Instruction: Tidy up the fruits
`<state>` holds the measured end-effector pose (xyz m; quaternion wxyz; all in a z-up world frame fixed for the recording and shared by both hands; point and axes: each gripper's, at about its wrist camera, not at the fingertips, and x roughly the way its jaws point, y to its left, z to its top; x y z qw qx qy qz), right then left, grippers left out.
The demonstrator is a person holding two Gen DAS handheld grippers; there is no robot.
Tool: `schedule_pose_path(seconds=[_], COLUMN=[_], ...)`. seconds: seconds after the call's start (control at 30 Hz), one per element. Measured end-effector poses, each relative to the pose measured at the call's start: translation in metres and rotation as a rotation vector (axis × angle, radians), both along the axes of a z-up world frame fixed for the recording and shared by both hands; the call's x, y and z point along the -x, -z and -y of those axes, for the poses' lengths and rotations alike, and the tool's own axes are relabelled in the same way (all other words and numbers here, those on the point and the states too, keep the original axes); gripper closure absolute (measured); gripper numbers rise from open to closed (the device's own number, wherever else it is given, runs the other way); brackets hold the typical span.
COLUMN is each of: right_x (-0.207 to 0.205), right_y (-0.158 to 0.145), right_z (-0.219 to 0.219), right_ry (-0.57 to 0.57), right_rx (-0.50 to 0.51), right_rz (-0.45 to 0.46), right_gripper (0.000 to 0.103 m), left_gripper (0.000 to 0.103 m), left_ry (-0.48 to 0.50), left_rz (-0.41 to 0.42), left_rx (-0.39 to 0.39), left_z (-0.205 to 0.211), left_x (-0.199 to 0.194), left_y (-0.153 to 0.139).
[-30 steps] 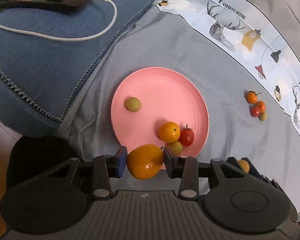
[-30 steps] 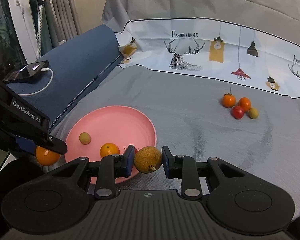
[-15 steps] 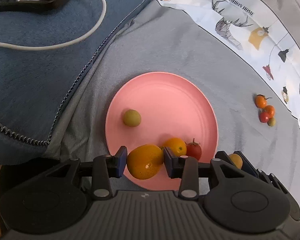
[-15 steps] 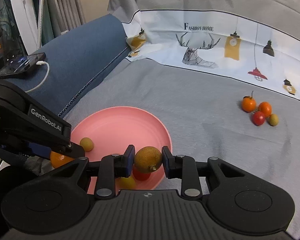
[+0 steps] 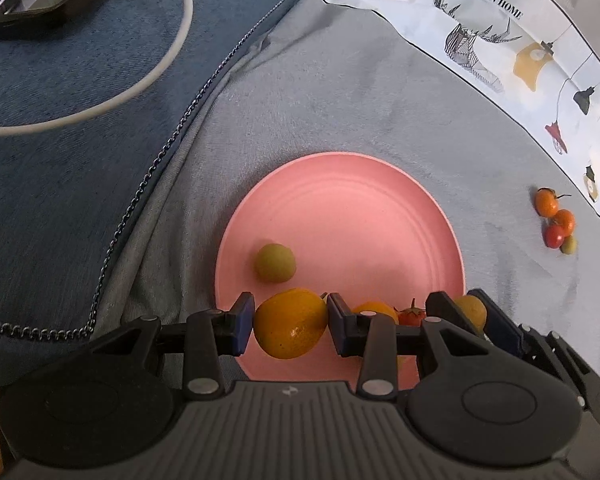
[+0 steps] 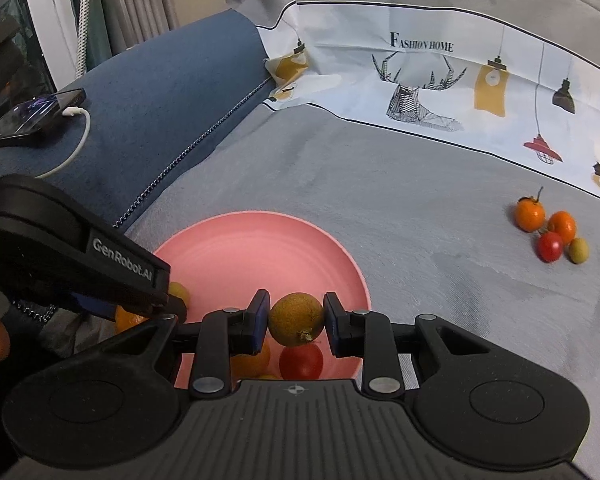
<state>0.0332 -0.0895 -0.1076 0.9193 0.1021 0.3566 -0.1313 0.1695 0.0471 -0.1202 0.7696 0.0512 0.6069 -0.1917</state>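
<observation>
The left gripper (image 5: 291, 323) is clamped on a glossy orange citrus fruit (image 5: 290, 322), its blue pads pressing both sides, and hangs over the six o'clock rim of the round pink plastic plate (image 5: 340, 216). The right gripper (image 6: 296, 319) squeezes a small brownish-yellow round fruit (image 6: 296, 318) above the plate's five o'clock edge. On the plate lie a pale green round fruit (image 5: 275, 262) at about eight o'clock, and, low near six o'clock, a small orange (image 6: 252, 358) touching a red cherry tomato (image 6: 301, 361). Well apart at three o'clock, on the grey cloth (image 5: 360, 92), sits a tight cluster of four small fruits (image 6: 550, 232): two orange, one red, one green. At ten o'clock a dark phone (image 6: 32, 114) with a white cable (image 5: 140, 88) rests on the blue cushion (image 5: 60, 160).
</observation>
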Motion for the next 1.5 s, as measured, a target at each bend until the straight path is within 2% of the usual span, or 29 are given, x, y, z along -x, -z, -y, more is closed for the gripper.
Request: schedule_pose_path(seconds=[0.03,0.07,0.13,0.17,0.23,0.3,0.53,0.77,0.87,1.1,1.37,1.5], right_x=[-0.002,-0.004,-0.004,-0.003,0.0,0.004,0.044,0.092,0.112,0.157,0.187,0.201], right_y=[0.0,-0.001,-0.002,-0.003,-0.006,-0.009,-0.016,-0.033,-0.043,-0.065,-0.083,-0.088], right_z=[0.0,0.002,0.007,0.01,0.014,0.014,0.002,-0.028,-0.036,-0.047,-0.059,-0.06], right_ry=[-0.002,-0.002,0.015,0.026,0.038,0.03,0.027,0.039,0.056,0.1,0.091,0.101], right_rx=[-0.004,-0.015,-0.053,-0.073,-0.098,-0.096,-0.055,0.069,0.125,0.14,0.176,0.173], right_rz=[0.004,0.011,0.037,0.048,0.068,0.071,0.031,0.004,0.011,0.098,0.19,0.211], right_gripper=[0.073,0.072,0.067,0.051,0.038,0.036,0.022,0.01,0.008,0.006,0.005,0.004], left_gripper=[0.059,0.052,0.019,0.0,0.0,0.0,0.0,0.0,0.0,0.0,0.0,0.0], left_ry=[0.004,0.008,-0.019,-0.03,-0.04,-0.025,0.022,0.056,0.077,0.067,0.072,0.069], left_rz=[0.002,0.008,0.034,0.041,0.071,0.076,0.069,0.173,0.208,0.302,0.412,0.434], left_rx=[0.001,0.001,-0.01,-0.01,0.012,0.006,-0.018,-0.062,-0.077,-0.071,-0.059,-0.047], left_z=[0.001,0.001,-0.002,-0.003,-0.008,-0.008,-0.023,-0.042,-0.047,-0.063,-0.068,-0.069], left_x=[-0.001,-0.002,-0.004,-0.006,-0.006,-0.004,0.028,0.084,0.108,0.147,0.181,0.192], left_y=[0.001,0.0,-0.003,-0.005,-0.012,-0.015,-0.021,-0.037,-0.041,-0.063,-0.086,-0.093])
